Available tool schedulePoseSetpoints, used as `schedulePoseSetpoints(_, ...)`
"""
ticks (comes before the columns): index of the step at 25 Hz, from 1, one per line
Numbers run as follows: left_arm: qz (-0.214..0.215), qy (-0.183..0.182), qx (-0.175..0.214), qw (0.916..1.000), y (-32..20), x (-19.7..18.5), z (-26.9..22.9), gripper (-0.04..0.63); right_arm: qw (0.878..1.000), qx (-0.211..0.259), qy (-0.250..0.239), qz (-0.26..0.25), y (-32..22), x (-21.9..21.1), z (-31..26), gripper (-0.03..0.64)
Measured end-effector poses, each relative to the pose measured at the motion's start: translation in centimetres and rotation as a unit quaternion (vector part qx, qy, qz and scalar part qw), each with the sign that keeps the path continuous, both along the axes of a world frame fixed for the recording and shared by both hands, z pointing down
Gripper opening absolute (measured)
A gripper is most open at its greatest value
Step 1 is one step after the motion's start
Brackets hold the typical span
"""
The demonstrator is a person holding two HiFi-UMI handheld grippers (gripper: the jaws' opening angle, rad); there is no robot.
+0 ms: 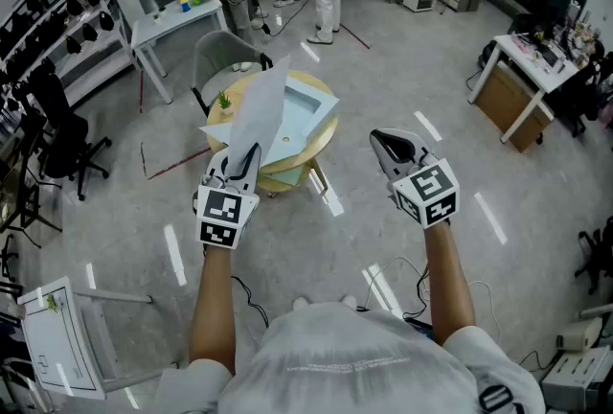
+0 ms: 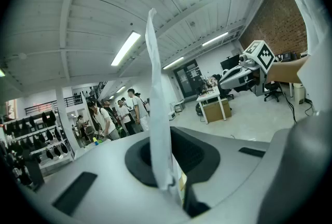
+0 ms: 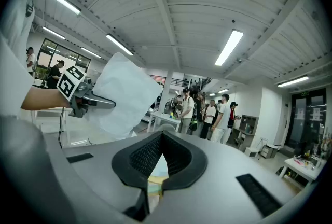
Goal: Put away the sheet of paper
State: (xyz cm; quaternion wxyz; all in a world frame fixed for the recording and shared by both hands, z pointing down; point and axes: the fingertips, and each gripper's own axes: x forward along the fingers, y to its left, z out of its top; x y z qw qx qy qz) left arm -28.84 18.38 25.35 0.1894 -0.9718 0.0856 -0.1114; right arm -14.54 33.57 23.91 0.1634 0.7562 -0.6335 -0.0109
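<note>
Head view: the left gripper (image 1: 239, 165) is held out, with its jaws pinched on the lower edge of the sheet of paper (image 1: 261, 110). The sheet is raised upright over the round table (image 1: 324, 139). The right gripper (image 1: 391, 149) is held well apart, with nothing carried.

Left gripper view: the sheet (image 2: 158, 114) is seen edge-on, clamped between closed jaws.

Right gripper view: the jaws are drawn together and empty. The sheet (image 3: 122, 96) is seen at left.

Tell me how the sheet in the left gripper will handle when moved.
Likely light: the sheet of paper juts unsupported from the left gripper, pinched at one edge. It looks very thin edge-on in the left gripper view, so it would probably bend or flutter if swung fast.
</note>
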Motion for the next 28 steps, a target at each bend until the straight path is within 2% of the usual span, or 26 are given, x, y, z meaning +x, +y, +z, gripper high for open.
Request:
schedulePoseSetpoints(9,-0.009,0.002,-0.013,0.9999,1.8,1.9,0.8,0.017,1.000,0.010,-0.004,0.010,1.8,2.0,0.2,0.028)
schedulePoseSetpoints(14,-0.019,-0.009,-0.021,0.9996,3.8,3.6,2.9,0.017,1.000,0.016,-0.024,-0.011,3.8,3.5,1.4,0.028)
schedulePoseSetpoints(20,-0.034,-0.015,-0.026,0.9990,3.6,5.1,3.4,0.017,0.998,-0.002,-0.059,-0.028,3.9,5.9,2.8,0.028)
schedulePoseSetpoints(28,-0.029,-0.021,-0.034,0.9988,1.3,10.5,5.0,0.017,0.995,-0.036,-0.083,-0.032,1.3,10.7,5.3,0.028)
